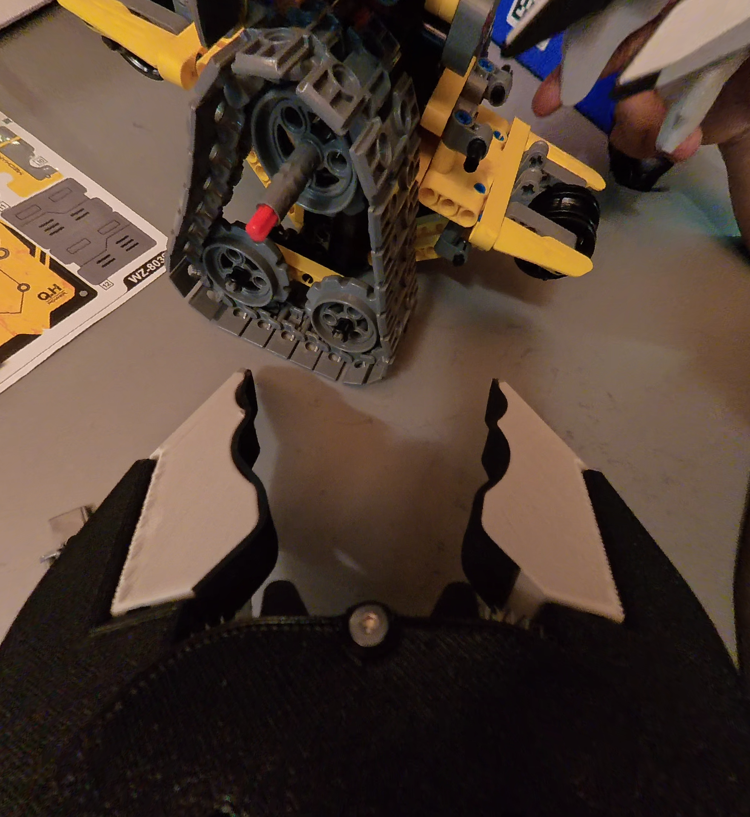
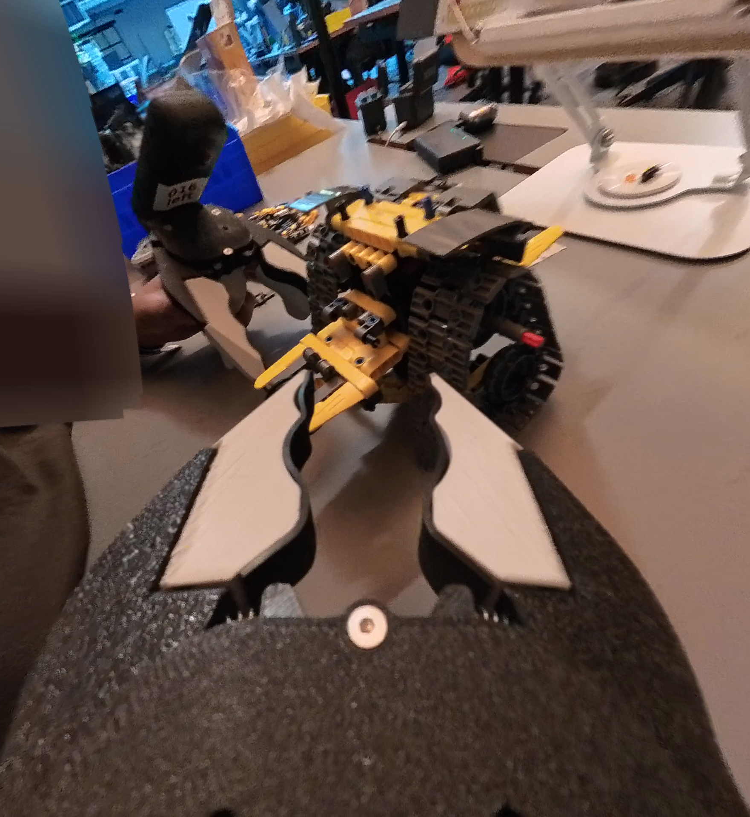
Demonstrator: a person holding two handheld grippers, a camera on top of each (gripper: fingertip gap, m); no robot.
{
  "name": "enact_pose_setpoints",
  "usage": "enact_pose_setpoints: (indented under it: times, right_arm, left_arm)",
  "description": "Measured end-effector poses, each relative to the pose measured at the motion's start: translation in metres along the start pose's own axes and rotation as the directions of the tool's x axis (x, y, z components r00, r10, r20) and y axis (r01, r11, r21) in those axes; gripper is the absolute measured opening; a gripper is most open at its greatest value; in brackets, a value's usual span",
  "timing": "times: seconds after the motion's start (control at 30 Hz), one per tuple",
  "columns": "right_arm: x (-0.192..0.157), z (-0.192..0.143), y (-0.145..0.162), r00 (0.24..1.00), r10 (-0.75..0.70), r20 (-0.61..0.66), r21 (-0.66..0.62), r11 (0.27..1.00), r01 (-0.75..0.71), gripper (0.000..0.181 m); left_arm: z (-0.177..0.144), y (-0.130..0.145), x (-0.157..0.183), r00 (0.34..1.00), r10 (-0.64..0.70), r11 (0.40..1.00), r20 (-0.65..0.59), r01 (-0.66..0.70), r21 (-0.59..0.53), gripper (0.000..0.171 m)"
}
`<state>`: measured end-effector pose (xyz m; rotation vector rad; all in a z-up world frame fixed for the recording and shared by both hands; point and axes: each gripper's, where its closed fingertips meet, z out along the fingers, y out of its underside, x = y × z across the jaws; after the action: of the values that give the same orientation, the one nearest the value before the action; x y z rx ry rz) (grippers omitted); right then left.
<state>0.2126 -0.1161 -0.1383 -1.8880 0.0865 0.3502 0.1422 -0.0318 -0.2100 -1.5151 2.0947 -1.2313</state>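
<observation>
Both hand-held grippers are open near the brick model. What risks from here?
1. The yellow-and-grey tracked brick vehicle stands tipped up on one track end; a nudge from the open left hand-held gripper could topple it.
2. The right hand-held gripper sits at the thin yellow prongs; closing there might snap them off.
3. The red-tipped axle protrudes sideways and may catch a finger.

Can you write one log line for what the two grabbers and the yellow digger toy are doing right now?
left gripper: open, empty, facing grey track | right gripper: open, at yellow front prongs | toy tracked vehicle: on grey table | sticker sheet: left
</observation>
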Motion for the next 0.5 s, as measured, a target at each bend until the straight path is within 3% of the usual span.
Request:
enact_pose_setpoints:
  times: [0.2, 0.33, 0.43, 0.5]
  right_arm:
    - [0.032, -0.015, -0.011, 0.983, 0.019, -0.183, 0.055, 0.998, -0.009, 0.05]
    - [0.031, -0.01, 0.01, 0.984, 0.0, -0.179, -0.059, 0.998, -0.011, 0.057]
    - [0.047, -0.007, 0.021, 0.953, -0.096, -0.288, -0.136, 0.989, 0.058, 0.056]
    - [0.048, -0.003, 0.03, 0.944, -0.148, -0.294, -0.185, 0.978, 0.096, 0.054]
  left_arm:
    - [-0.001, -0.005, 0.002, 1.0, 0.026, 0.999, 0.004, -0.026, 0.027, 0.094]
    - [-0.004, -0.017, 0.016, 0.997, 0.059, 0.993, -0.041, -0.055, 0.105, 0.091]
    - [0.0, -0.013, 0.019, 0.997, 0.069, 0.995, -0.042, -0.066, 0.079, 0.092]
    - [0.003, -0.011, 0.02, 0.996, 0.088, 0.994, -0.03, -0.086, 0.062, 0.092]
